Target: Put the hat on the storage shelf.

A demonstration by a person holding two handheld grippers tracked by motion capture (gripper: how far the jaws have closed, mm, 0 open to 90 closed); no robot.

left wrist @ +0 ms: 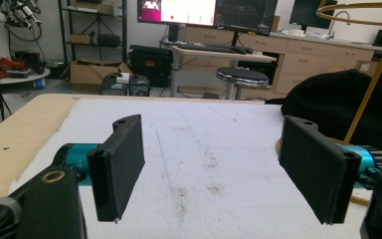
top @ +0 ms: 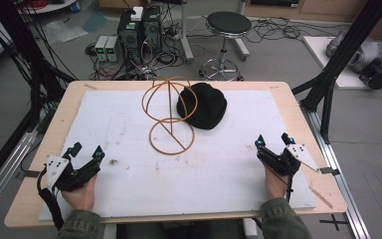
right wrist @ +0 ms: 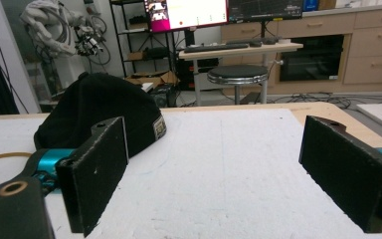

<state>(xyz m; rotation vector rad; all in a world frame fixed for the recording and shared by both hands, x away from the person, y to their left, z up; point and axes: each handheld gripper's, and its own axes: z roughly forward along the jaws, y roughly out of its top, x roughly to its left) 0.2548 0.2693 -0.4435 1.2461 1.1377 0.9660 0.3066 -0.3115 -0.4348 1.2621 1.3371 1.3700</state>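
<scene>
A black knit beanie (top: 204, 104) lies on the white foam sheet (top: 129, 129) near the table's far middle. Just left of it stands a gold wire stand (top: 168, 117) with a round base ring, an upright rod and looped rings on top. My left gripper (top: 87, 151) rests open at the near left, nothing between its jaws. My right gripper (top: 273, 139) rests open at the near right, also empty. In the left gripper view the beanie (left wrist: 343, 107) and the stand's rod (left wrist: 373, 84) sit ahead to the right. The right gripper view has the beanie (right wrist: 99, 112) ahead on the left.
The foam sheet covers most of a wooden table (top: 298, 124). Black frame posts (top: 328, 84) rise beside the table's right edge, and cables hang at its left. A stool (top: 227, 25) and computer boxes (top: 139, 30) stand on the floor beyond the far edge.
</scene>
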